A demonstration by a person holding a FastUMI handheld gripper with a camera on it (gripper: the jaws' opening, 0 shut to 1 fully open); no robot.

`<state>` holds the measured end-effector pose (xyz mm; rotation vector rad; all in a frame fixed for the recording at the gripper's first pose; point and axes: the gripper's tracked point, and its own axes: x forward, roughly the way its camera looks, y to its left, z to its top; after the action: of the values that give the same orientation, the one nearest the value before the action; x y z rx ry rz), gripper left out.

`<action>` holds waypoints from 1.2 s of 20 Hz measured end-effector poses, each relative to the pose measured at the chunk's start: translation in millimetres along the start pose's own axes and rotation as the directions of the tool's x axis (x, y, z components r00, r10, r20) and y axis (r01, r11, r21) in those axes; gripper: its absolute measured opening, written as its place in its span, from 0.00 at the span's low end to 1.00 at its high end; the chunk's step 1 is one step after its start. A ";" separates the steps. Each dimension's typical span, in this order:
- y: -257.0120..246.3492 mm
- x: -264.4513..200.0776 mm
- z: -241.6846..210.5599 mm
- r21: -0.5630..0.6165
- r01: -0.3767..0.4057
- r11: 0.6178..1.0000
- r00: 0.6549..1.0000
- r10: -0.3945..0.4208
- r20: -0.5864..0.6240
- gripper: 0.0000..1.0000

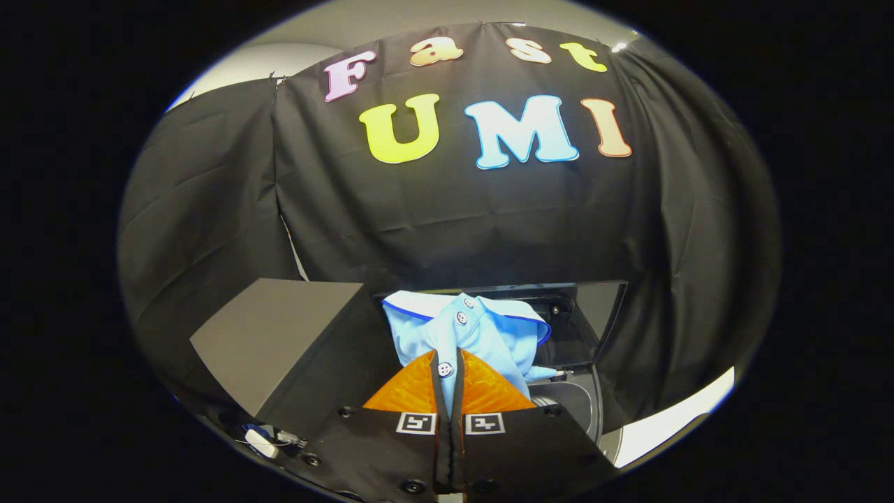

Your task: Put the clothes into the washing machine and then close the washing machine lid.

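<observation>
Gripper (448,370) at bottom middle pinched blue shirt (469,334), fingers closed on it. Shirt hung over washer (576,402) opening. Next: lower shirt in, let go.

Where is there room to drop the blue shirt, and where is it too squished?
The gripper is shut on the blue shirt, which hangs between its fingers. Free room: the washing machine's open tub, just ahead and right of the fingers, below the raised lid. The flat grey box top on the left is bare too. It is crowded around the fingers, where the shirt bunches up.
</observation>
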<state>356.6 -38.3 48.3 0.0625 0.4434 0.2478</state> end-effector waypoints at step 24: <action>-46.1 89.5 -136.2 0.026 0.112 0.993 0.958 -0.101 -0.270 0.01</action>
<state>386.3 -59.6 -117.0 0.0447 0.7199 0.1407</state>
